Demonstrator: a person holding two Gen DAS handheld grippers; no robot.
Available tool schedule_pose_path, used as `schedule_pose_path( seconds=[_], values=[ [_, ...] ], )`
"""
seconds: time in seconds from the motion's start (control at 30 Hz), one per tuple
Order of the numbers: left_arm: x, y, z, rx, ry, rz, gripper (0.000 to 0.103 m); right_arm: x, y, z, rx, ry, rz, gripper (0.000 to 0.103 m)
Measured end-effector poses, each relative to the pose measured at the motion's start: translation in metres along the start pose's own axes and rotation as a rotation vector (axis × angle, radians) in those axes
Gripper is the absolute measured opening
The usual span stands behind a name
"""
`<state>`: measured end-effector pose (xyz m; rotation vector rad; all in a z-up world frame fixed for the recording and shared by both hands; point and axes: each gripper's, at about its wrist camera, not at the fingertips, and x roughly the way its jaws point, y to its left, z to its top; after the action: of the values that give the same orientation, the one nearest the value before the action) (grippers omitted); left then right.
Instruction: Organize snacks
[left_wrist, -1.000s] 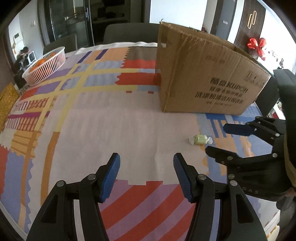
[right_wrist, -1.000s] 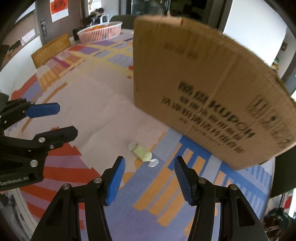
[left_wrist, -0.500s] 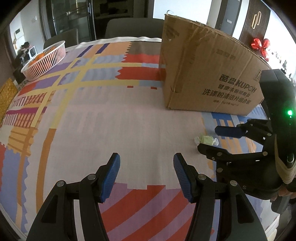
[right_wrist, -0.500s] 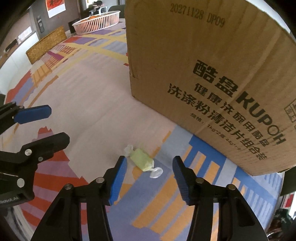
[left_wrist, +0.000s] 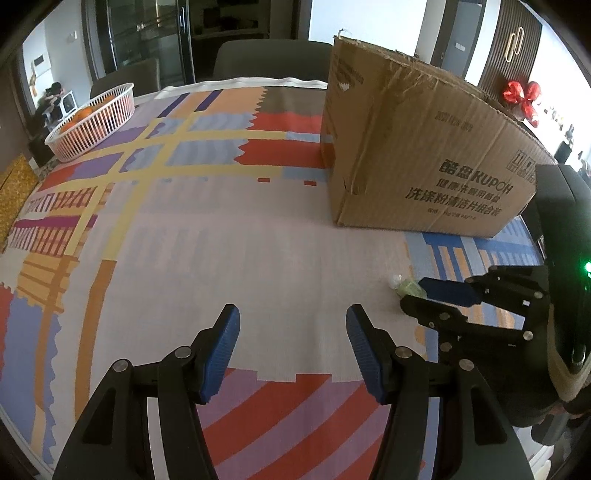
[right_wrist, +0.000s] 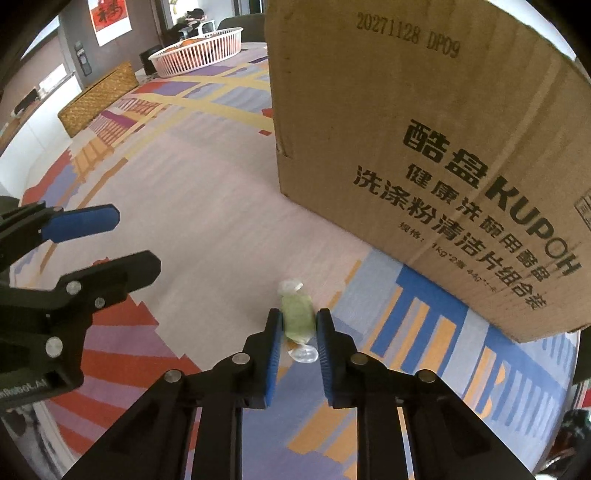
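As my right jaws (right_wrist: 298, 326) have just been closing, their blue pads now press on both sides of a pale green wrapped candy (right_wrist: 297, 320), gripping it low over the bench (right_wrist: 207, 206). One twisted clear end of the wrapper pokes out on the far side of the pads, the other on the near side. The candy sits at the near right part of the patterned tablecloth (left_wrist: 221, 258), just in front of a large cardboard box (right_wrist: 424, 147) that stands upright on the far right with black printed lettering on its near face.

My left jaws (left_wrist: 291, 350) hang to the left of the right ones — parted, with nothing between the pads and only striped cloth below them. From the left wrist view only a bit of the candy (left_wrist: 408, 286) shows, past the tip of my right jaws (left_wrist: 424, 295).

At the far left edge of the bench a white slatted basket (left_wrist: 96, 122) holds orange fruit — dark chairs (left_wrist: 266, 59) stand beyond the far end.
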<state>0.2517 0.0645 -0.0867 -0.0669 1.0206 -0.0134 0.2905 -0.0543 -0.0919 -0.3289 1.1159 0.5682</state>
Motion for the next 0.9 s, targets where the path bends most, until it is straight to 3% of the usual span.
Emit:
schedule_pose_path(
  seconds=[0.3, 0.9],
  values=[
    [-0.014, -0.012, 0.001, 0.023, -0.035, -0.009, 0.059, -0.031, -0.006, -0.013, 0.077, -0.077, -0.029, 0.020],
    [-0.067, -0.043, 0.026, 0.100, -0.178, -0.049, 0.059, -0.108, -0.036, -0.031, 0.293, -0.295, -0.065, 0.016]
  ],
)
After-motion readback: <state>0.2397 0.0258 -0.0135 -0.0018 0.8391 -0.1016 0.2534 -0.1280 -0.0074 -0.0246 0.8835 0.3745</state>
